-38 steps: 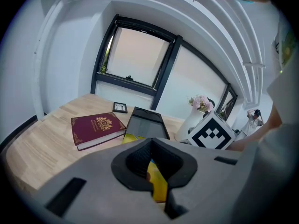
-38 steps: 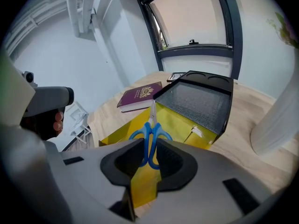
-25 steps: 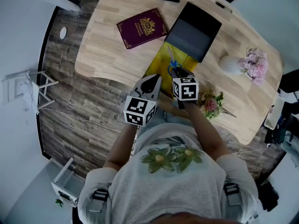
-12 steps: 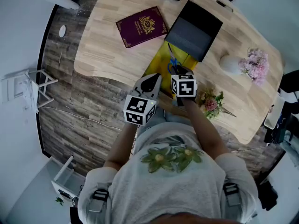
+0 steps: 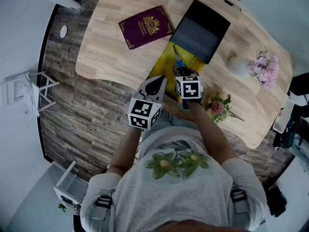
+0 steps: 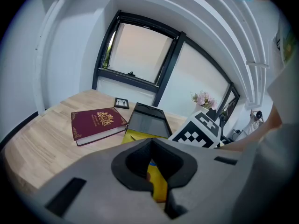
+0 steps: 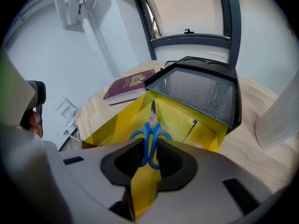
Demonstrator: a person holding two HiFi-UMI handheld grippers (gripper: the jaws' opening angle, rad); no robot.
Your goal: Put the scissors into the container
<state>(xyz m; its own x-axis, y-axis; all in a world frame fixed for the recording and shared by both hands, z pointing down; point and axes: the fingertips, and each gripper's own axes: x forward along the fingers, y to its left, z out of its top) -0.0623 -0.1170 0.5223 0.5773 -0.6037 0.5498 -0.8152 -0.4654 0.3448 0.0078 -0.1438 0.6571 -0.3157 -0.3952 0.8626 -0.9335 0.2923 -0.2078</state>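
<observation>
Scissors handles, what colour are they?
Blue. The scissors show best in the right gripper view.

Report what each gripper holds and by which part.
The right gripper grips the scissors by their blue handles, blades pointing away. The left gripper appears to pinch the near edge of the yellow container.

scissors point(image 7: 152, 125): blue handles, blades closed, pointing away, being clamped in the right gripper point(image 7: 150, 146), hanging right of the maroon book point(image 7: 129, 87) | container point(image 7: 117, 120): yellow, open-topped, standing upright near the book's right, under the scissors
</observation>
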